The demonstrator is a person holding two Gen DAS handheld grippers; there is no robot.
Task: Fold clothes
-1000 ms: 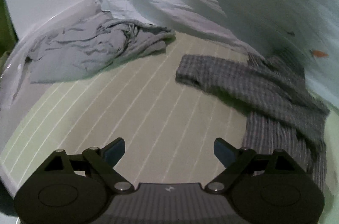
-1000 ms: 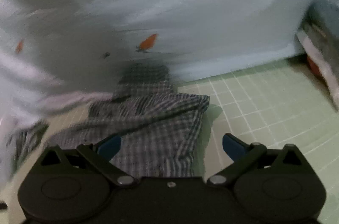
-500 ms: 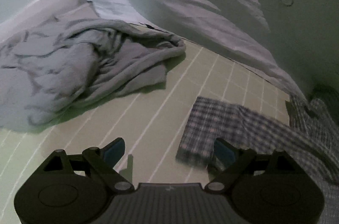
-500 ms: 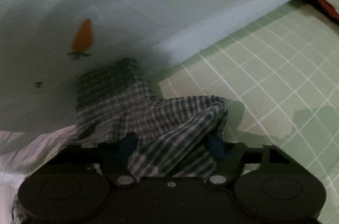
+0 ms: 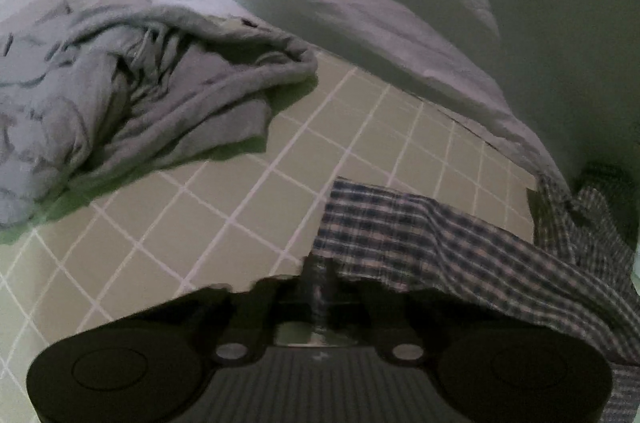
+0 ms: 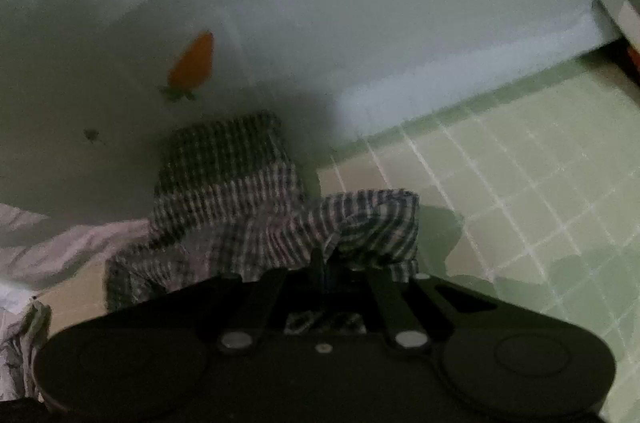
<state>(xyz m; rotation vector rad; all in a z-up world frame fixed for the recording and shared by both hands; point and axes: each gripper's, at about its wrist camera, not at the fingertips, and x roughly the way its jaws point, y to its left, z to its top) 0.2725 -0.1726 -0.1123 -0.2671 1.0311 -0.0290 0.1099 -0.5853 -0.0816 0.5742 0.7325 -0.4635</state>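
A dark checked shirt (image 5: 448, 243) lies on the green grid mat (image 5: 248, 207), stretching to the right edge of the left wrist view. My left gripper (image 5: 320, 279) is shut on the shirt's near left corner. In the right wrist view the same checked shirt (image 6: 256, 215) is bunched up in front of a pale sheet. My right gripper (image 6: 324, 263) is shut on a fold of the shirt's near edge. The fingertips of both grippers are hidden in the cloth.
A crumpled grey garment (image 5: 132, 95) lies on the mat at the left. A pale sheet (image 5: 360, 3) with a carrot print (image 6: 192, 63) hangs or drapes behind the shirt. The green mat (image 6: 520, 191) extends to the right. Stacked items (image 6: 624, 11) sit at the far right.
Both grippers moved forward and down to the checked shirt and closed from open onto its edge, the left on a corner, the right on a bunched fold.
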